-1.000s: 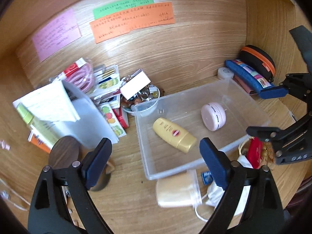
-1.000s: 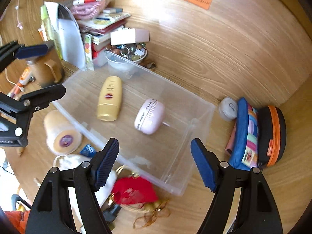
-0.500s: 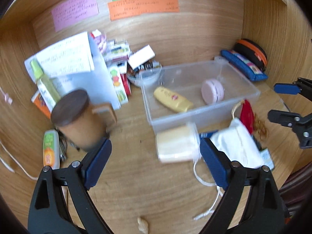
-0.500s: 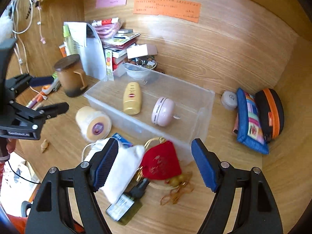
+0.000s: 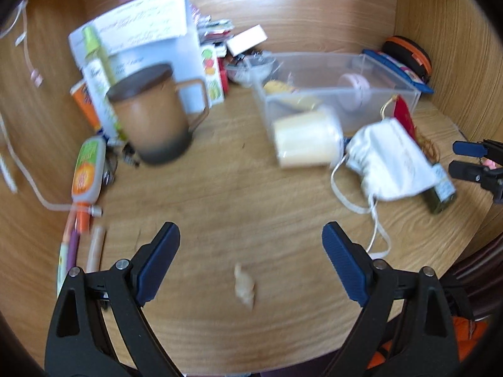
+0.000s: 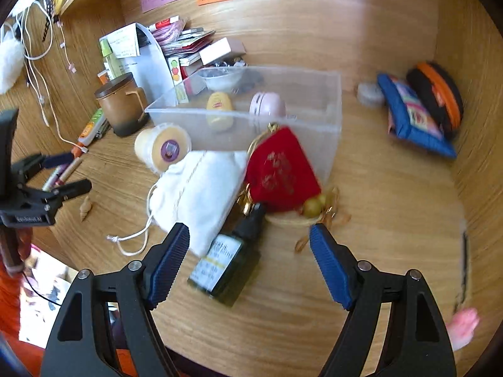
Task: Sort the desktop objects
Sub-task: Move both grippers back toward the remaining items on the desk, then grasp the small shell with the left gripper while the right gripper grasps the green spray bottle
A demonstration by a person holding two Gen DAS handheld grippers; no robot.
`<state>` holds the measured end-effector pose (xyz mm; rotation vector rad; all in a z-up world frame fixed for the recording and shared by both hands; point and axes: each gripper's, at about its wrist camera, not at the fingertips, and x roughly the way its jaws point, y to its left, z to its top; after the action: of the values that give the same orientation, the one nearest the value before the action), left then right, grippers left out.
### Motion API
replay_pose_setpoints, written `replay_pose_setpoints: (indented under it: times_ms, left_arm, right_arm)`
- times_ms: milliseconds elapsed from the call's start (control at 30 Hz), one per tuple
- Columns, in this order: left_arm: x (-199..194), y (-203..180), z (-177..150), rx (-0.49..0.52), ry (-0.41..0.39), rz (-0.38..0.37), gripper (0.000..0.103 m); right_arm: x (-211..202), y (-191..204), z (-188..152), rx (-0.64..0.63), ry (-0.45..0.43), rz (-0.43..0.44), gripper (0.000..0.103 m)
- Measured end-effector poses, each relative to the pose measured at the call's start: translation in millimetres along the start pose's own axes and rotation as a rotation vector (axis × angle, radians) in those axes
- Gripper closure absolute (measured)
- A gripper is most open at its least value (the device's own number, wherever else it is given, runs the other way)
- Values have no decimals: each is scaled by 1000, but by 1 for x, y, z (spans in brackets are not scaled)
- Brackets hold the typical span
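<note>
On the bench (image 6: 393, 251), in front of the clear bin (image 6: 327, 100), loose things lie crowded together: a white pouch (image 6: 201, 185), a red pouch (image 6: 279, 169) leaning on the bin's front wall, a dark bottle (image 6: 229, 257) on its side under both, and a cream roll (image 6: 163, 150) beside them. The bin already holds a yellow tube (image 6: 219, 106) and a pink timer (image 6: 267, 105). The right hand-held gripper (image 6: 250, 251) hangs released and empty just above the bottle, fingers spread wide; the left hand-held gripper (image 5: 251, 257) is likewise released and empty over bare wood, with a small shell (image 5: 244, 286) lying between its fingers. The main risk, as I judge it, sits with the right side: the bottle touches both pouches, so closing on it may catch pouch cloth or the white cord (image 6: 135, 238), and a lift could then drag the whole heap. The bottle looks smooth and round, so an off-centre pinch could let it roll or squirt out towards the bench edge. The red pouch's gold beads (image 6: 314, 207) and tassel could snag too. On the left, the shell is tiny and could skid away or crack under a hard squeeze, and a careless sweep could reach the mug (image 5: 151, 113) or the pens (image 5: 72, 251) near it. Both views are motion-blurred, so finer contacts cannot be told
</note>
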<state>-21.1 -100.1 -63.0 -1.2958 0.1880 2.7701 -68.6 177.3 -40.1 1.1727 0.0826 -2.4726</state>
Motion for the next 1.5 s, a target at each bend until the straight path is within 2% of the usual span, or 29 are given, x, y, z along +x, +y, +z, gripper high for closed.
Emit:
replay_pose_setpoints:
  times_ms: [267,333,467,600,700,833,933,1200,1267,1300,1500]
  left_arm:
    - [7,17,-30,-78,27,-1,13]
    - [10,18,-32,-81,40,-6,26]
    - [15,16,-36,-82,63,-23,31]
    - [22,15,-39,-85,83,-42,46]
    - [20,15,-39,-84,67,-36,57]
    - [18,15,-40,-80,61,-34,61]
    - [17,14,-40,-73,60,-33,64]
    - [19,10,-37,-52,51,-43,79]
    - [20,9,-36,-51,53,-47,83]
    - [21,9,-35,-52,55,-46,89]
    - [22,5,-33,-56,61,-27,89]
  right_arm:
    - [10,15,-19,-33,16,-8,27]
    - [13,17,-21,-35,17,-11,27]
    - [20,15,-26,-9,29,-17,27]
    - [25,11,-30,10,40,-32,27]
    - [28,10,-33,23,44,-36,27]
    - [34,9,-35,35,54,-33,27]
    - [38,7,-38,45,59,-24,32]
    - [36,0,-36,50,47,-20,62]
    - [35,-3,-36,58,47,-16,63]
    - [35,-5,-36,68,47,-12,64]
    - [25,-16,-33,102,23,-12,65]
